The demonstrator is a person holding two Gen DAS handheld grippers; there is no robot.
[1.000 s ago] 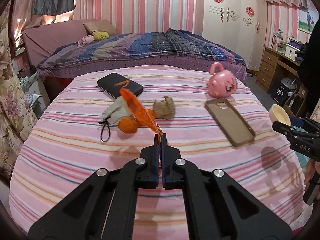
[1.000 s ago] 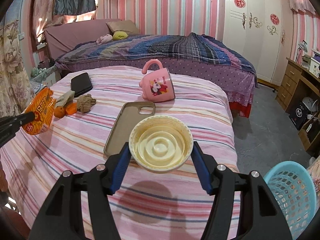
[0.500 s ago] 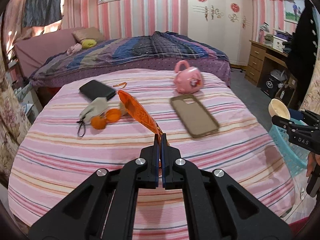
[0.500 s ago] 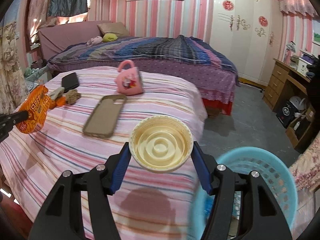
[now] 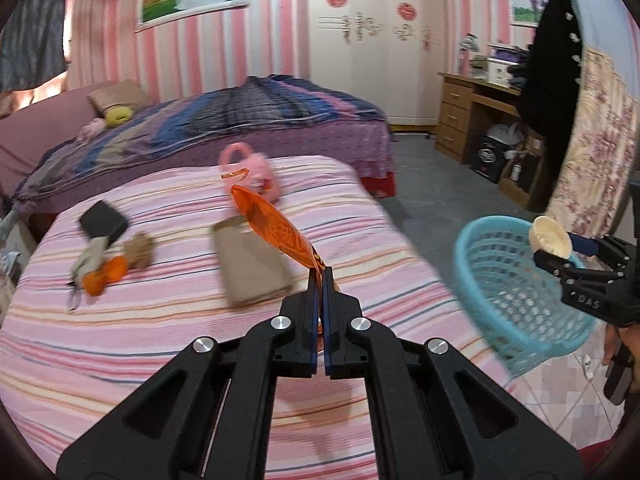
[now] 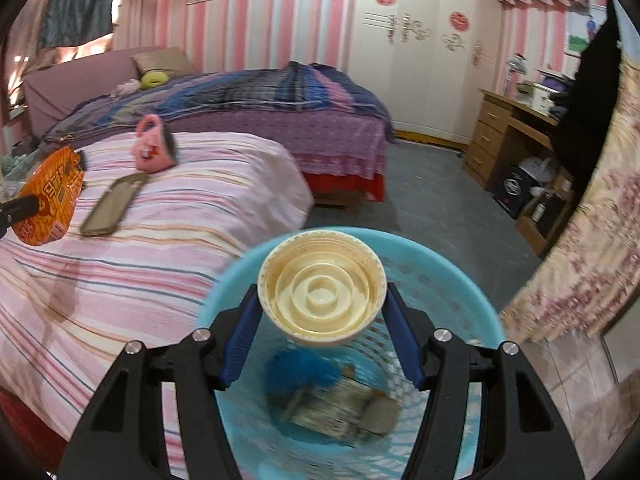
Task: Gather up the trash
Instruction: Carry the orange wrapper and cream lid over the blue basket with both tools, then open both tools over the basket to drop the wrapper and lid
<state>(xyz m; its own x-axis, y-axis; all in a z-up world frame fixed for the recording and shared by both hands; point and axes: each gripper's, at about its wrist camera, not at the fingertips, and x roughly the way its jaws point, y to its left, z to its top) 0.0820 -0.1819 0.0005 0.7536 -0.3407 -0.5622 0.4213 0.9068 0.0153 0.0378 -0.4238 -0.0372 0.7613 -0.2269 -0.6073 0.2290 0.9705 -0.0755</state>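
My left gripper (image 5: 319, 276) is shut on an orange snack wrapper (image 5: 276, 228) and holds it above the striped bed cover (image 5: 160, 320); the wrapper also shows in the right wrist view (image 6: 50, 196). My right gripper (image 6: 322, 312) is shut on a cream plastic lid (image 6: 322, 294) and holds it right over the light blue trash basket (image 6: 460, 280). The basket (image 5: 516, 280) stands on the floor at the bed's right side, and trash lies in its bottom (image 6: 340, 404). The lid (image 5: 550, 236) shows at the basket's far rim in the left wrist view.
On the bed cover lie a brown phone case (image 5: 250, 264), a pink mug (image 5: 256, 174), a black phone (image 5: 103, 220), two small oranges (image 5: 104, 276) and a crumpled brown scrap (image 5: 138, 250). A second bed (image 5: 240, 120), a wardrobe and a wooden desk (image 5: 468, 108) stand behind.
Both grippers have swung to the right. The lid has gone from above the bed cover to above the blue basket. The wrapper stays clamped and has moved right with the left gripper.
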